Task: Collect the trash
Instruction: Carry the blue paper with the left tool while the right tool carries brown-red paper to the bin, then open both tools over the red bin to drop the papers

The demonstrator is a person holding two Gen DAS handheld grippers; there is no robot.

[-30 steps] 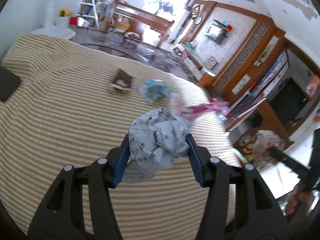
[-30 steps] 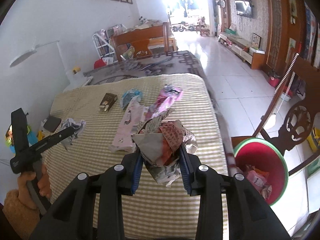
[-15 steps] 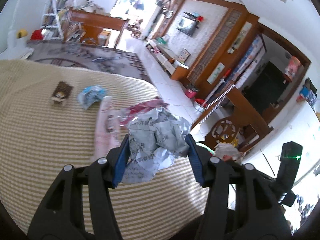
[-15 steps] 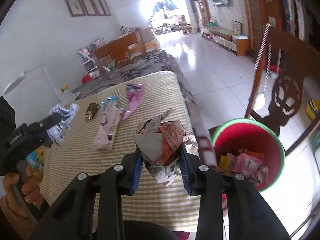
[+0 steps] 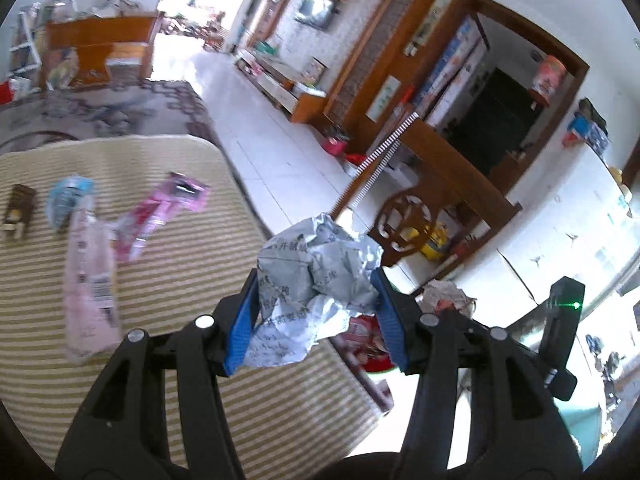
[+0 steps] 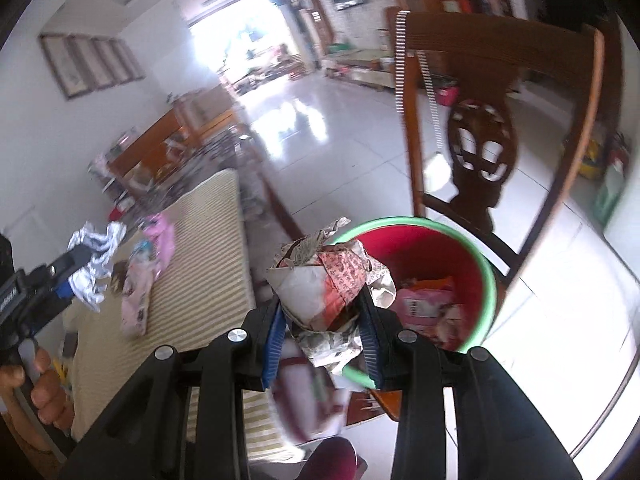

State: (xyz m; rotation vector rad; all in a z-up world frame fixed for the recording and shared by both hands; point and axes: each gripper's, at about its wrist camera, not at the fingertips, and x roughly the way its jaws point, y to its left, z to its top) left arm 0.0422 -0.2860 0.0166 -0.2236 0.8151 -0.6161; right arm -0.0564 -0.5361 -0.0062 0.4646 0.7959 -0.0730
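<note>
My left gripper (image 5: pixel 316 312) is shut on a crumpled grey newspaper ball (image 5: pixel 320 276), held over the right edge of the striped table (image 5: pixel 200 360). My right gripper (image 6: pixel 324 332) is shut on a crumpled red-and-white paper wad (image 6: pixel 324 284), just at the near rim of a red bin with a green rim (image 6: pixel 472 256) on the floor. The bin holds several wrappers (image 6: pixel 424 304). In the right wrist view the left gripper (image 6: pixel 60 276) shows at far left with its paper (image 6: pixel 96 264), a hand (image 6: pixel 44 392) on its handle. The right gripper's body (image 5: pixel 560 332) shows in the left wrist view.
On the table lie a long pink packet (image 5: pixel 90 280), a pink wrapper (image 5: pixel 160 212), a blue wrapper (image 5: pixel 66 200) and a small brown box (image 5: pixel 18 210). A carved wooden chair (image 6: pixel 480 132) stands right behind the bin. White tiled floor (image 5: pixel 272 148) stretches beyond.
Both grippers have swung to the right, off the table's middle toward its right edge and the bin. The right gripper has sunk to the bin's rim. Both still grip their paper.
</note>
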